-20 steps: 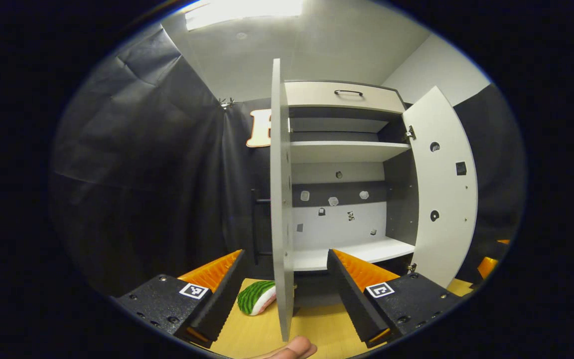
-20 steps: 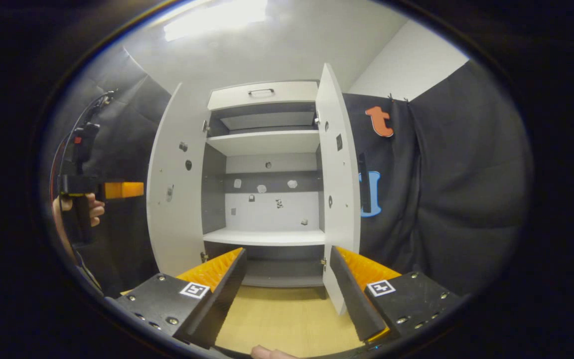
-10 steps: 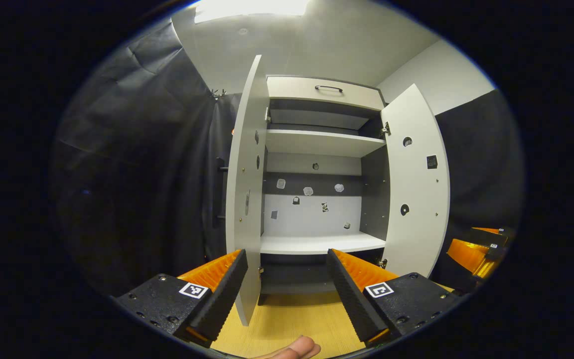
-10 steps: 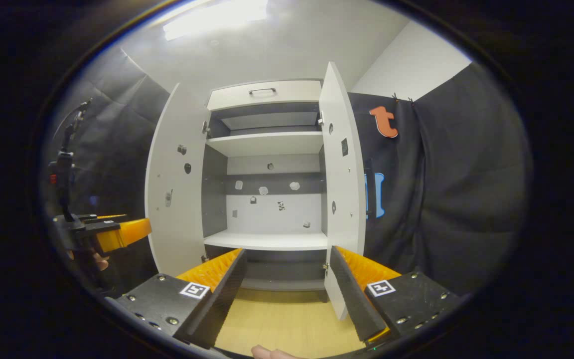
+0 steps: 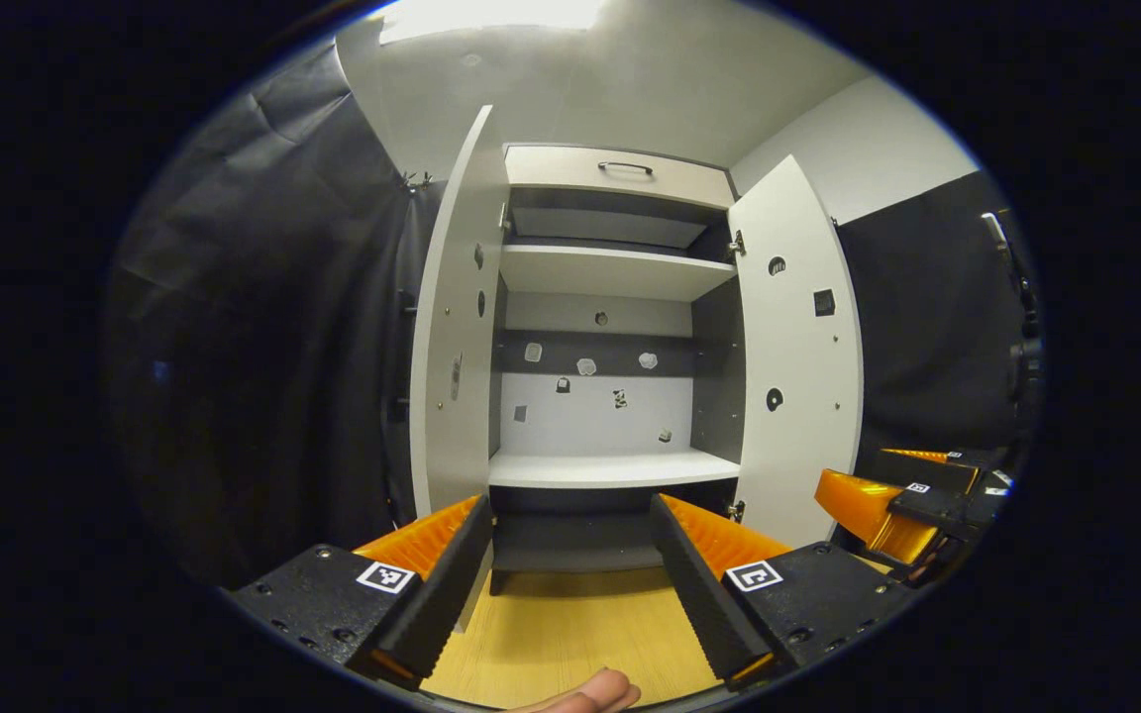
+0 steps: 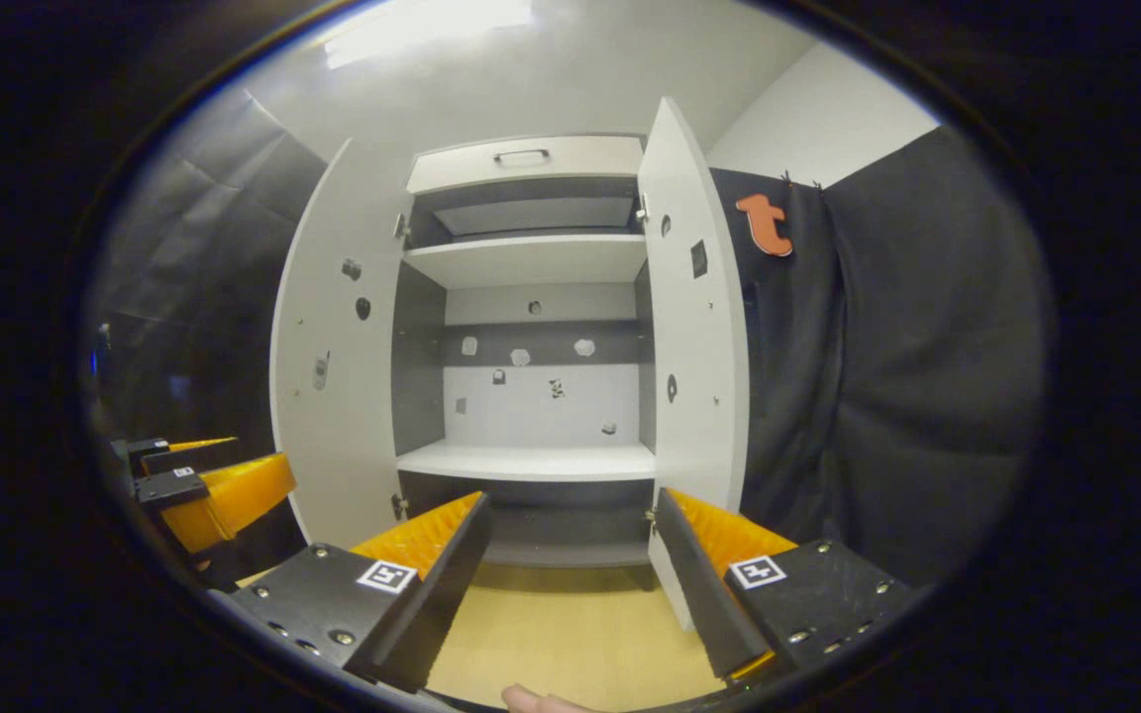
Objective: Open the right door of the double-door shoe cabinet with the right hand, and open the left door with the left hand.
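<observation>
Since a second ago, left gripper view has swung from the left door's (image 5: 452,327) edge to face the shoe cabinet (image 5: 615,297); the left hand-held gripper (image 5: 570,574) gapes empty, a fingertip (image 5: 585,693) cut off below. Right gripper view: right hand-held gripper (image 6: 570,569) spread wide, touching nothing; right door (image 6: 694,327) open.

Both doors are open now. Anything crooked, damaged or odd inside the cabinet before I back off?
Nothing stands out. The left door and right door hang straight and swung wide, and the shelves sit level and bare. Both the left gripper and right gripper are open, holding nothing.
</observation>
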A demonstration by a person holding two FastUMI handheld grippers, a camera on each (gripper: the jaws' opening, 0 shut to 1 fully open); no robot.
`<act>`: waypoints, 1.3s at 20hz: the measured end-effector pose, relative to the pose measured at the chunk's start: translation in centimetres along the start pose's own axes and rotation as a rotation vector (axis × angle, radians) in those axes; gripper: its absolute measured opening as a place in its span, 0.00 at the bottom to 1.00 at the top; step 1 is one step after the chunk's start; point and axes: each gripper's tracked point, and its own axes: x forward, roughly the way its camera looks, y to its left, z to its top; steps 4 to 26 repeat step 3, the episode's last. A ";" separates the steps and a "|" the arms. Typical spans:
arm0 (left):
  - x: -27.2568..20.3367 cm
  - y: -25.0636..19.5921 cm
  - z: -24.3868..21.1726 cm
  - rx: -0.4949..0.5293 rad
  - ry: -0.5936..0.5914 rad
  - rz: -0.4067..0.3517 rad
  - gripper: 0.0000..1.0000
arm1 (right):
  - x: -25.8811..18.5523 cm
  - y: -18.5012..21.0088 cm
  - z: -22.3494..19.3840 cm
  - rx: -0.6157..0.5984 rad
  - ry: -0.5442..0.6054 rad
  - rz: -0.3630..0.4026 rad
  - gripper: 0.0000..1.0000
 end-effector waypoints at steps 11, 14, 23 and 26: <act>0.5 0.8 -1.1 0.004 0.031 0.012 0.98 | -0.5 0.6 -0.2 0.008 -0.001 0.013 0.99; 0.5 0.8 -1.1 0.004 0.031 0.012 0.98 | -0.5 0.6 -0.2 0.008 -0.001 0.013 0.99; 0.5 0.8 -1.1 0.004 0.031 0.012 0.98 | -0.5 0.6 -0.2 0.008 -0.001 0.013 0.99; 0.5 0.8 -1.1 0.004 0.031 0.012 0.98 | -0.5 0.6 -0.2 0.008 -0.001 0.013 0.99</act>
